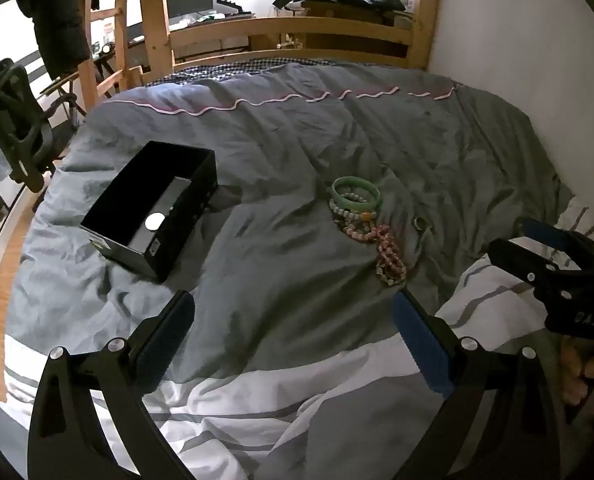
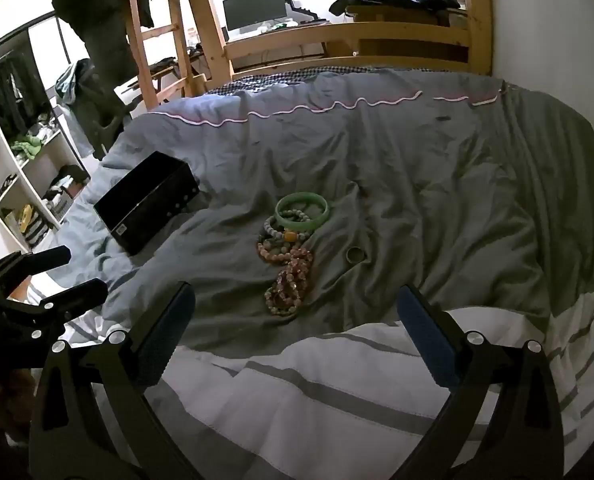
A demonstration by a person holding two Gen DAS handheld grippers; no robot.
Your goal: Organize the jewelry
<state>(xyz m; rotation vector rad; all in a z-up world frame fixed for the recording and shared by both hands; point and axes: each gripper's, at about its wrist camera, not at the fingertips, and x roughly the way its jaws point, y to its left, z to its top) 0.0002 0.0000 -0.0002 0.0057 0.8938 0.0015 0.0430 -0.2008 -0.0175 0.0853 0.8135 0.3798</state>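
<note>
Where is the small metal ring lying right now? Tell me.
The small metal ring lies alone on the grey duvet, just right of the pile of beaded bracelets and below-right of the green jade bangle, in both wrist views.

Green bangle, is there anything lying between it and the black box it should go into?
Nothing visible: only rumpled grey duvet lies between the green bangle and the open black box. The bangle overlaps a beaded bracelet.
</note>
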